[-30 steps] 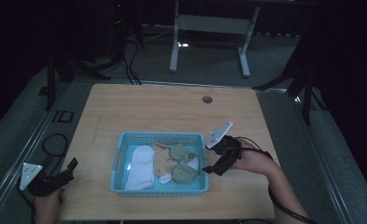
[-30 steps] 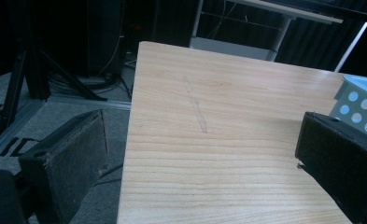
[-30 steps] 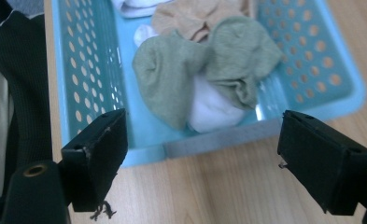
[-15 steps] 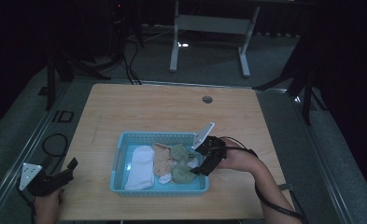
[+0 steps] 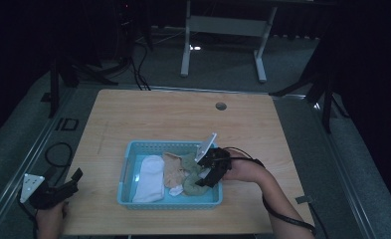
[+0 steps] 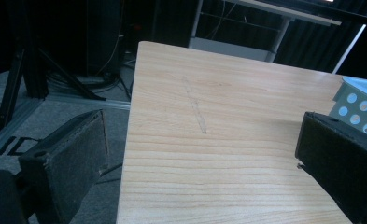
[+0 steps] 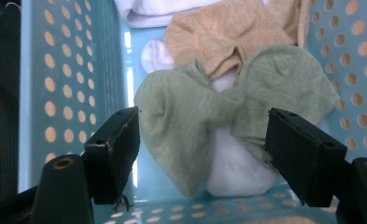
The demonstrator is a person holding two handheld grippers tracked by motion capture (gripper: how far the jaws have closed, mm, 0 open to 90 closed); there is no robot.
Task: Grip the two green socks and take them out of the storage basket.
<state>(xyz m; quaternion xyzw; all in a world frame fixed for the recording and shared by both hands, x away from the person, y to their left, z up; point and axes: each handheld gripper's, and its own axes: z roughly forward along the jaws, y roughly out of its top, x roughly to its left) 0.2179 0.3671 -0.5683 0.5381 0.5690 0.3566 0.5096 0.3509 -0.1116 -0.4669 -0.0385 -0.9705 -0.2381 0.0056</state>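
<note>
Right gripper [image 7: 202,154] closing, spread astride green sock [image 7: 195,121] in basket [image 5: 128,172], left gripper [image 6: 204,172] spread over table [image 6: 228,107]

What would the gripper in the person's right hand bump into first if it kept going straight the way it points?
Most likely the green sock. The right gripper points down into the blue basket, and its jaws, just closing in, straddle that sock without pressing it yet. A white sock lies under it; depth is hard to judge.

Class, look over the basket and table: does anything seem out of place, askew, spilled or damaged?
Nothing stands out. The socks lie jumbled but inside the blue basket: white sock, tan sock, green socks. Nothing has spilled onto the table.
</note>
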